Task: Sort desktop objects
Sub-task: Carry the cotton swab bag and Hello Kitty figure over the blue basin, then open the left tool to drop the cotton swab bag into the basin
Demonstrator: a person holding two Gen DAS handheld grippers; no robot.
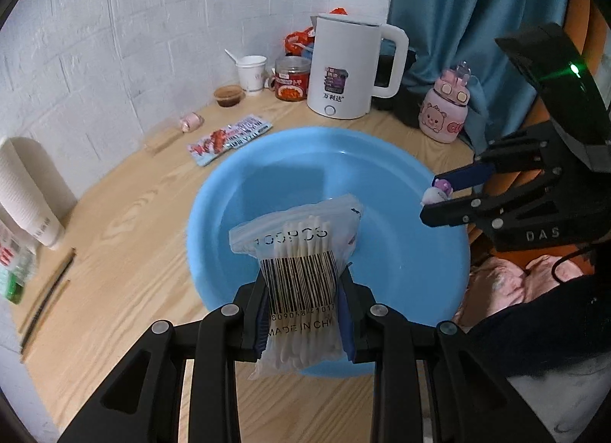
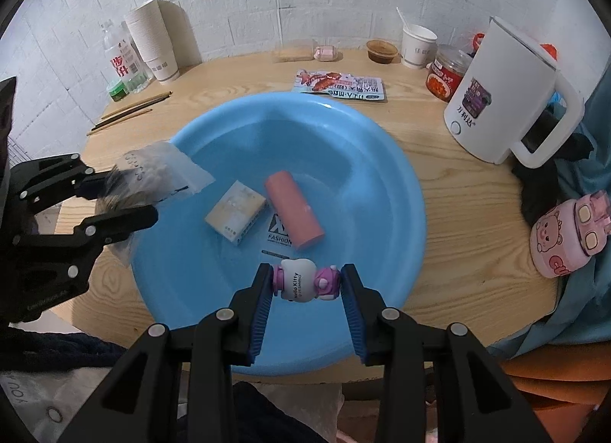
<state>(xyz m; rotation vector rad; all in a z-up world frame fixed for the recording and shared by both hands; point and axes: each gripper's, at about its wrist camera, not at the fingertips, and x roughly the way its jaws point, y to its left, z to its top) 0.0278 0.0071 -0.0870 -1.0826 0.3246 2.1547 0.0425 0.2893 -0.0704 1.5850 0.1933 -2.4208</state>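
Observation:
A blue plastic basin [image 1: 401, 160] [image 2: 382, 160] sits mid-table. My left gripper [image 1: 303, 313] is shut on a clear bag of cotton swabs [image 1: 301, 263] and holds it above the basin's near rim; it shows in the right wrist view [image 2: 126, 194] at the basin's left edge with the bag [image 2: 160, 172]. My right gripper [image 2: 307, 286] is shut on a small Hello Kitty figure [image 2: 301, 280] over the basin's near side; it shows in the left wrist view [image 1: 435, 194] with the figure [image 1: 437, 193]. A pink roll [image 2: 294, 210] and a small box [image 2: 236, 212] lie in the basin.
On the wooden table [image 2: 458, 206]: a white kettle [image 2: 500, 95], a pink cartoon bottle [image 2: 569, 236], a snack packet [image 2: 340, 86], a sauce jar [image 2: 446, 74], paper cups [image 2: 152, 42], a water bottle [image 2: 122, 61], chopsticks [image 2: 130, 112]. A brick wall is behind, a blue curtain [image 1: 477, 23] at right.

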